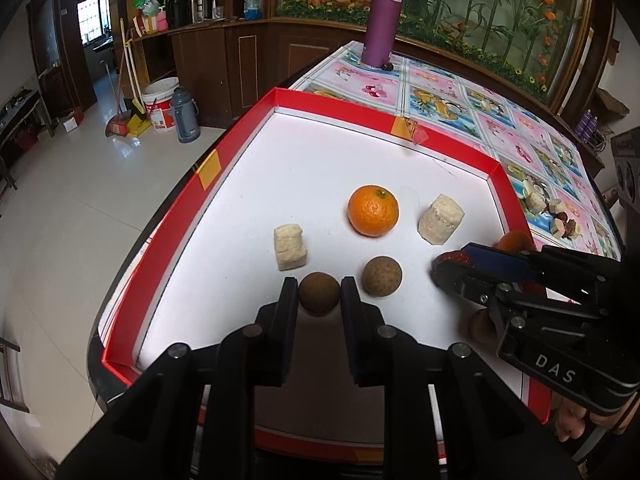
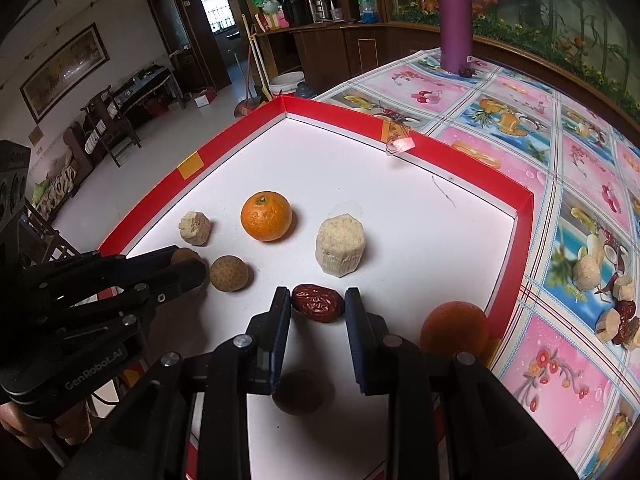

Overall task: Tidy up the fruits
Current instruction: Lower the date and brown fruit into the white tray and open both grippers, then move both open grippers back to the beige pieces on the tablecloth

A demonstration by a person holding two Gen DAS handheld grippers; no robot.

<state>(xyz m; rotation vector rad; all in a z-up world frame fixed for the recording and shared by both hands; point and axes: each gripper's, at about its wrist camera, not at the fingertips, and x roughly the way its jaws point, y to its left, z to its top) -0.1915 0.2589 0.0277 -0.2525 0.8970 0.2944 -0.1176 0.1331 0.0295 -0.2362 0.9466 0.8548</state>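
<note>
A red-rimmed white tray (image 1: pixel 304 152) (image 2: pixel 332 168) holds the fruit. My left gripper (image 1: pixel 319 284) is shut on a brown round fruit (image 1: pixel 319 293), seen from the side as the left gripper (image 2: pixel 192 266) in the right wrist view. A second brown ball (image 1: pixel 381 276) (image 2: pixel 229 278) lies beside it. My right gripper (image 2: pixel 318 296) is shut on a red date (image 2: pixel 318 303); in the left wrist view the right gripper (image 1: pixel 448 266) shows the date (image 1: pixel 454 258) at its tip. An orange (image 1: pixel 373 210) (image 2: pixel 266 216) and two pale cakes (image 1: pixel 290 246) (image 1: pixel 440 219) (image 2: pixel 340 245) (image 2: pixel 195 228) rest mid-tray. Another orange (image 2: pixel 454 328) (image 1: pixel 514 240) sits by the right rim.
A purple flask (image 1: pixel 383 20) (image 2: pixel 454 16) stands at the far end of the patterned tablecloth (image 2: pixel 540 128). A dark round shape (image 2: pixel 302 392) lies under my right gripper. Loose cakes and dates (image 2: pixel 612 308) lie on the cloth right of the tray. The floor drops away to the left.
</note>
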